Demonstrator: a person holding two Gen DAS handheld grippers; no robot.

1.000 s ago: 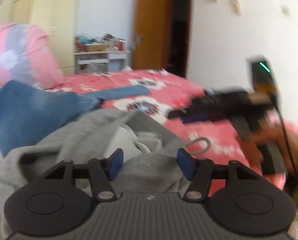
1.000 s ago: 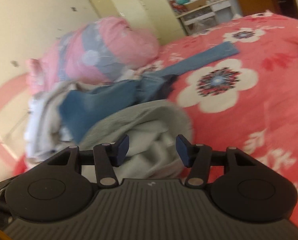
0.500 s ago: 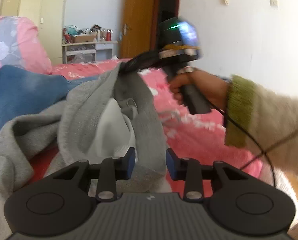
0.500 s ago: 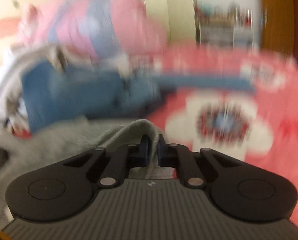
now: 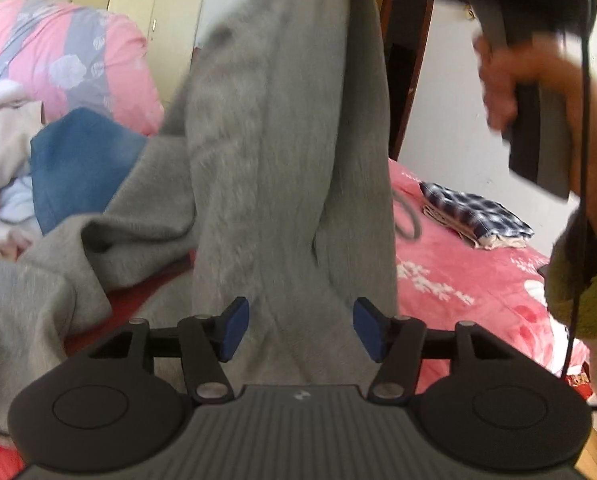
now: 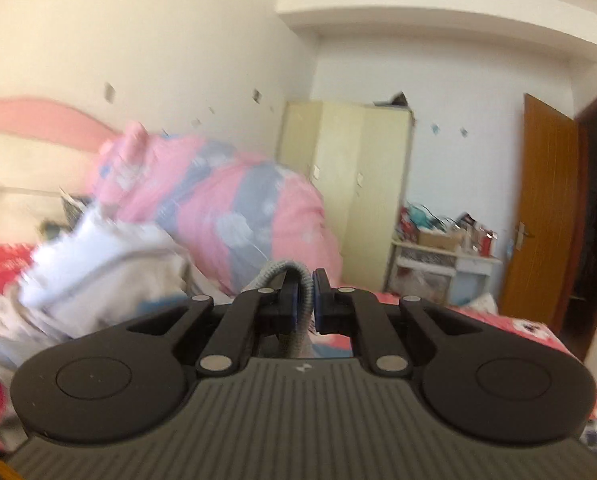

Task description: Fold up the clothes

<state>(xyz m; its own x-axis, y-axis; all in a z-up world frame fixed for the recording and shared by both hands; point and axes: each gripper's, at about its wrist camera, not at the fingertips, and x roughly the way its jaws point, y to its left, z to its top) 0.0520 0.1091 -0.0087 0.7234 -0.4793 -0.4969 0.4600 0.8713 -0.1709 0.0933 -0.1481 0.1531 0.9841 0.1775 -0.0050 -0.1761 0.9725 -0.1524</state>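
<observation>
The right tool [image 6: 305,294], pinching the grey sweatshirt's [image 5: 282,152] edge, now lifts it higher, draping from 12 o'clock above the bed [image 5: 458,280]; the left tool [image 5: 300,330] has spread wider.

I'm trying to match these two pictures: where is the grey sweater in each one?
Left wrist: grey sweater hangs down the middle, lifted from the top.
Right wrist: only its grey edge shows, pinched at centre.
Shared landmark: the pink quilt.
</observation>
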